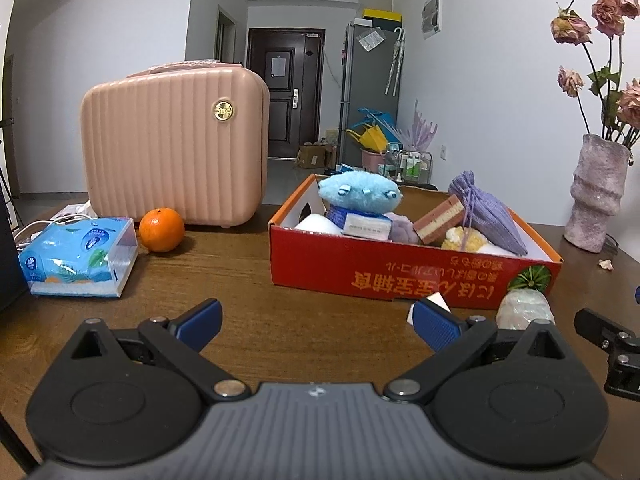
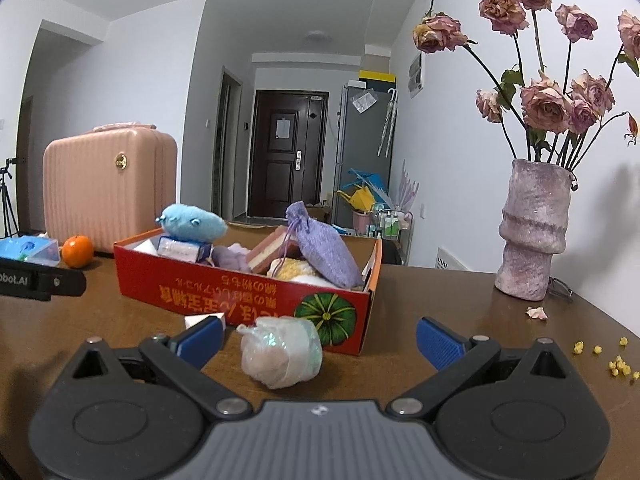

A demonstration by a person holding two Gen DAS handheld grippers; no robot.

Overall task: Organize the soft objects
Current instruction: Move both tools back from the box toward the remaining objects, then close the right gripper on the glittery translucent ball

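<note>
1. Hovering low over the brown counter [image 1: 248, 280], the left tool [image 1: 316, 318] has its blue pads spread wide — nothing between them.
2. Right tool [image 2: 320, 338] likewise spread wide; a soft bundle in shiny clear wrap [image 2: 282, 354] sits on the counter between its fingers, nearer the left one, not pinched.
3. That bundle lies just in front of the red cardboard box [image 2: 224, 288], by the corner with the green pumpkin print.
4. Inside the box: a blue plush toy [image 1: 360, 194] on a small blue-and-white carton, a purple drawstring pouch [image 1: 486, 216] leaning tilted, a pink-and-cream sponge block [image 1: 438, 220], a yellow fuzzy item and a lilac fuzzy item, partly hidden.
5. Left of the box — an orange [image 1: 162, 230], a blue tissue pack [image 1: 78, 256] and an upright pink ribbed case [image 1: 172, 152].
6. Right of the box, a rough pink vase [image 2: 534, 230] holds dried roses; a fallen petal and yellow crumbs lie on the counter near it.
</note>
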